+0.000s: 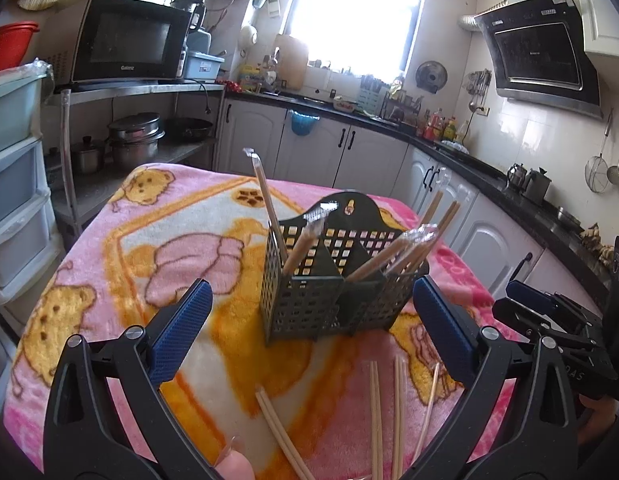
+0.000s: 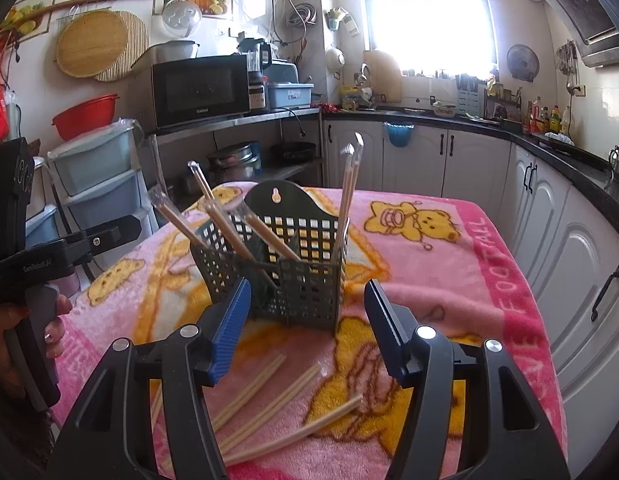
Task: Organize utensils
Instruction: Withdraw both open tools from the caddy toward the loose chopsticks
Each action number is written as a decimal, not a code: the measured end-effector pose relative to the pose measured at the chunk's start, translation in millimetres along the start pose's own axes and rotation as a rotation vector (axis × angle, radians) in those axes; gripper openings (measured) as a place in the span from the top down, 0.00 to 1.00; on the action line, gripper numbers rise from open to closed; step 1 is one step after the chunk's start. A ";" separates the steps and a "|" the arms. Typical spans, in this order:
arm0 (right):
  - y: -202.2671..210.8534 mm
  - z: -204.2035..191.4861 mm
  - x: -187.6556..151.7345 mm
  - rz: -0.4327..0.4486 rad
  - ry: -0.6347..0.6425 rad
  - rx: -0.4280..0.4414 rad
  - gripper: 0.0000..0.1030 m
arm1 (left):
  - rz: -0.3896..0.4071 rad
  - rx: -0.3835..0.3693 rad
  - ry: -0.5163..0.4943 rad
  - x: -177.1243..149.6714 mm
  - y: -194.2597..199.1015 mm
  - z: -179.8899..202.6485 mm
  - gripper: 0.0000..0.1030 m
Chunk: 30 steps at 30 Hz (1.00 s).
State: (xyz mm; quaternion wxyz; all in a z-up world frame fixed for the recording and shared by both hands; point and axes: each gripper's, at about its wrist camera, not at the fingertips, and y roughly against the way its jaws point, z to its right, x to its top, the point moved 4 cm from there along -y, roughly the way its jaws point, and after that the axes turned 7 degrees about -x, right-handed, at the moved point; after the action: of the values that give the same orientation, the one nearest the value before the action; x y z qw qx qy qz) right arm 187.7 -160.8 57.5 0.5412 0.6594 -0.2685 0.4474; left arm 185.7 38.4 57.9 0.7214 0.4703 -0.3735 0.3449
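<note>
Chopsticks [image 2: 269, 396], about four loose pairs as far as I can count, lie flat on the pink blanket [image 2: 449, 276] just below and ahead of both claws, their long axes running roughly away from the cameras and slanting to the right in the right view. Both the left claw [image 1: 309, 332] and the right claw [image 2: 305, 328] hang wide open and empty, the right looking slightly nearer. Beyond stands one dark slotted basket [image 2: 285, 268] holding about six wrapped pairs upright.

Home kitchen, microwave [image 1: 127, 40], range hood [image 1: 541, 52], cabinets [image 1: 341, 152], black countertop [image 1: 469, 160]
</note>
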 end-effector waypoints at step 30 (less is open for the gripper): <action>-24.4 30.2 -80.0 -0.191 -0.066 -0.074 0.45 | -0.191 -0.028 -0.033 -67.0 -43.1 22.7 0.10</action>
State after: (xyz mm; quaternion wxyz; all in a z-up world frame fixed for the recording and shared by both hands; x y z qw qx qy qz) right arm 180.8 -193.5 -25.0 0.5963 0.6759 -0.2385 0.3615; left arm 185.0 -6.5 -11.8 0.7513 0.4991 -0.3435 0.2616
